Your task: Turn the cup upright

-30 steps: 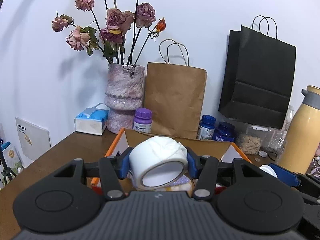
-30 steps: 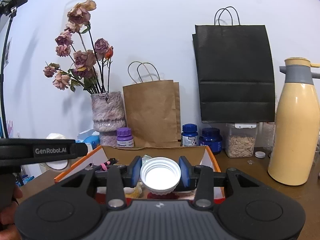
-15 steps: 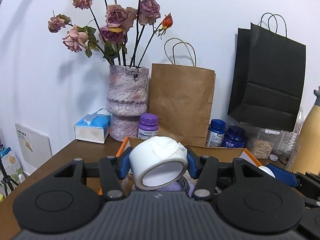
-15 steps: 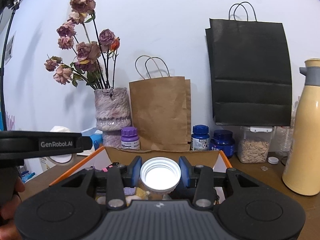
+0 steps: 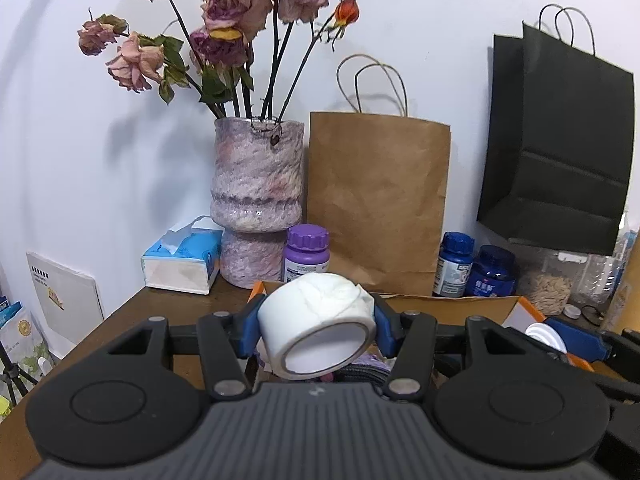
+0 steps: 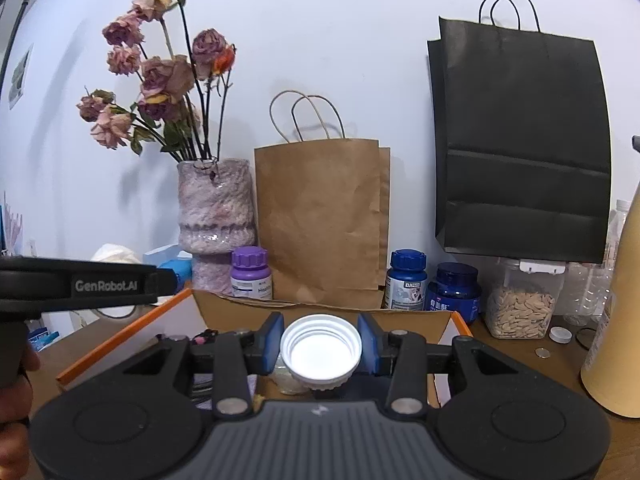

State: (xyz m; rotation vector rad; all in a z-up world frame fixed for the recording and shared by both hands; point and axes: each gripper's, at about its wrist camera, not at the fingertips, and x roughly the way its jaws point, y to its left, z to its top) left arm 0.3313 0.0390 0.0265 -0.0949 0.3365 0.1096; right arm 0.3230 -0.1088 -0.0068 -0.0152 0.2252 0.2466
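My left gripper is shut on a squat white cup that lies on its side, its open mouth toward the camera and its wrinkled bottom toward the wall. It hangs above an open cardboard box. My right gripper is shut on a small white ribbed cap, hollow side toward the camera, above the same box. In the left wrist view the right gripper's blue pad and the cap show at the right edge. In the right wrist view the left gripper's black body crosses the left side.
Along the back wall stand a vase of dried roses, a brown paper bag, a black bag, pill bottles, a jar of seeds and a tissue box. A tan flask stands at the right. A hand holds the left gripper.
Both grippers have moved forward toward the back wall and slightly left, so the flask has slid out to the right. Each still holds its white object the same way.
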